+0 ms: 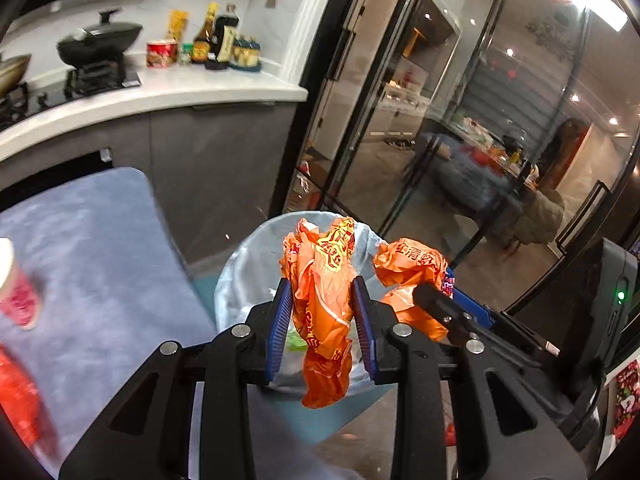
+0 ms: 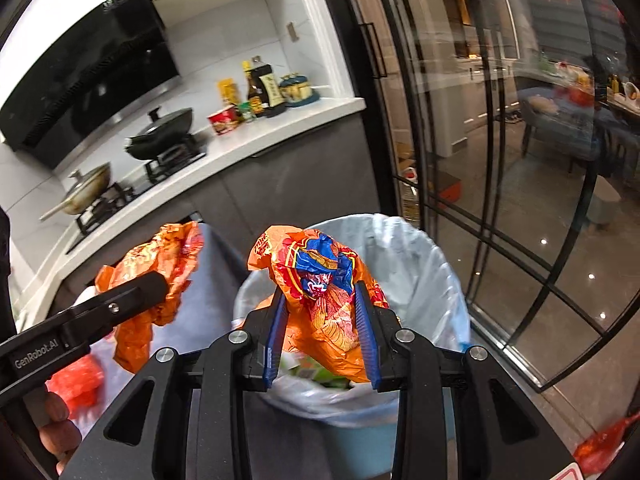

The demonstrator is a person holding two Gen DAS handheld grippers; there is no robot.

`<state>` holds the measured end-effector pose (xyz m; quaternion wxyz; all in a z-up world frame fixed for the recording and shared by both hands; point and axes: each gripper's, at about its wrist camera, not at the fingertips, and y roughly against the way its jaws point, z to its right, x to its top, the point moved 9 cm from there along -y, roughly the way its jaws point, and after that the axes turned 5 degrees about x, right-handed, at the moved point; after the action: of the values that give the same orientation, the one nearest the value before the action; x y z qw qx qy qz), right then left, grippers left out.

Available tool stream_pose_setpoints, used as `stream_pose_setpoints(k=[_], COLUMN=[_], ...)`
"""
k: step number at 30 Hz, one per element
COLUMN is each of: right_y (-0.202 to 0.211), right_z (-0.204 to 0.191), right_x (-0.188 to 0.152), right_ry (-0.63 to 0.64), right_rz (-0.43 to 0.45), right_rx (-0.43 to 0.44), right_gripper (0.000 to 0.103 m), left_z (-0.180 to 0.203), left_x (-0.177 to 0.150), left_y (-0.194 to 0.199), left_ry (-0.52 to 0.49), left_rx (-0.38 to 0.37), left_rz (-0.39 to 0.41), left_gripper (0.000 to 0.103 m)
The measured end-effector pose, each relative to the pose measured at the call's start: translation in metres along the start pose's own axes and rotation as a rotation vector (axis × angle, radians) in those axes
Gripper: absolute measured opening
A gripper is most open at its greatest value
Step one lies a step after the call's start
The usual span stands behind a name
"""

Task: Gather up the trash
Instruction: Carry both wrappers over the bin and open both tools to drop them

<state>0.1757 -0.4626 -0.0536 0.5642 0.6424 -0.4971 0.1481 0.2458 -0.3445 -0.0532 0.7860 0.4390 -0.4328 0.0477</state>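
In the left wrist view my left gripper (image 1: 322,280) is shut on a crumpled orange wrapper (image 1: 324,320), held above a bin with a pale blue liner (image 1: 244,268). Just to its right, my right gripper (image 1: 440,284) grips a second orange wrapper (image 1: 408,264). The right wrist view shows that right gripper (image 2: 320,288) shut on an orange wrapper with a blue and red middle (image 2: 332,332), directly over the open bin (image 2: 424,264), which holds green scraps. The left gripper (image 2: 162,284) and its wrapper (image 2: 168,256) hang left of the bin's rim.
A blue-grey padded surface (image 1: 92,240) with a red and white cup (image 1: 16,284) lies left of the bin. Behind runs a white counter (image 2: 280,128) with pans and bottles. Black-framed glass doors (image 2: 500,200) stand right. A red wrapper (image 2: 600,444) lies on the floor.
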Motion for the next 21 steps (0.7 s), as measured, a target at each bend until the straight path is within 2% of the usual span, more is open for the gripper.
stream_pose_setpoints(k=[5,11,16,17,20,21], right_y=[-0.026,-0.054,-0.068,-0.069,-0.068,-0.068], right_z=[0.018,0.033,0.04,0.041,0.041,0.04], right_x=[0.001,-0.008,-0.013,-0.013,-0.012,-0.011], right_ry=[-0.001,-0.008,-0.015,-0.016,-0.013,-0.011], right_rz=[-0.021,-0.063,-0.076,-0.075,-0.067,-0.063], right_rx=[-0.033,-0.055,-0.066,-0.068,-0.069,-0.066], right_gripper=[0.031,0.032,0.042,0.044,0.051,0.052], left_z=[0.006,0.008,0.005,0.004,0.0,-0.002], left_x=[0.002,-0.004,-0.008,-0.009,-0.009,-0.007], left_y=[-0.049,-0.077,-0.084,-0.085,-0.083,-0.081], left_ry=[0.002,-0.021,-0.033,-0.035,-0.033,-0.031], left_rx=[-0.01,0.019,0.065,0.076,0.116,0.128], left_rz=[-0.055,-0.086,-0.08,-0.08,-0.069,-0.058], left_gripper=[0.03,0.03,0.033,0.038,0.064,0.067])
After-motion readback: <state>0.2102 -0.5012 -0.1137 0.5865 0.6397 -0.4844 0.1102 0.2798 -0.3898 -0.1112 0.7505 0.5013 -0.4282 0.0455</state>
